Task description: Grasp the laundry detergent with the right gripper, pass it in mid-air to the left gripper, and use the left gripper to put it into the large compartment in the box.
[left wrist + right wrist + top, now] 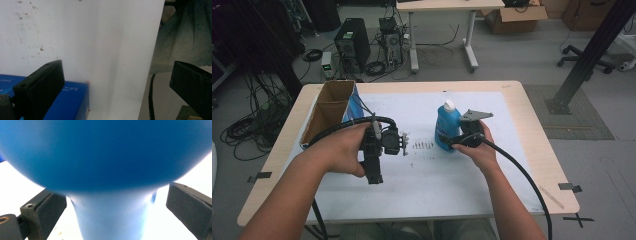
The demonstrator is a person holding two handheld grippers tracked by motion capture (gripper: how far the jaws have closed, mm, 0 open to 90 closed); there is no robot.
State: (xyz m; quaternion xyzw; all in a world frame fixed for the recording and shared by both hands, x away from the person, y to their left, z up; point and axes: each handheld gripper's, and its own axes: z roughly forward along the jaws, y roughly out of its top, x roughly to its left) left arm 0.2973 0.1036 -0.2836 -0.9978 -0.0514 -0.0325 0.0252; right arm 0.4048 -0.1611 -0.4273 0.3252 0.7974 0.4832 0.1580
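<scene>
Right gripper (451, 141) jaws spread either side of blue bottle (447, 126), upright mid-table on white sheet (472, 190), not yet pinched, lift still to come; left gripper (403, 143) also spread, hovering near cardboard box (328, 110), holding nothing.

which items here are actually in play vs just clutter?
In play:
- blue bottle, upright, between the right gripper jaws, which stand apart and have not closed on it
- left gripper, jaws open, nothing between them

Lying about:
- cardboard box at the table's left edge
- computer tower and cables on the floor
- far desk
</scene>
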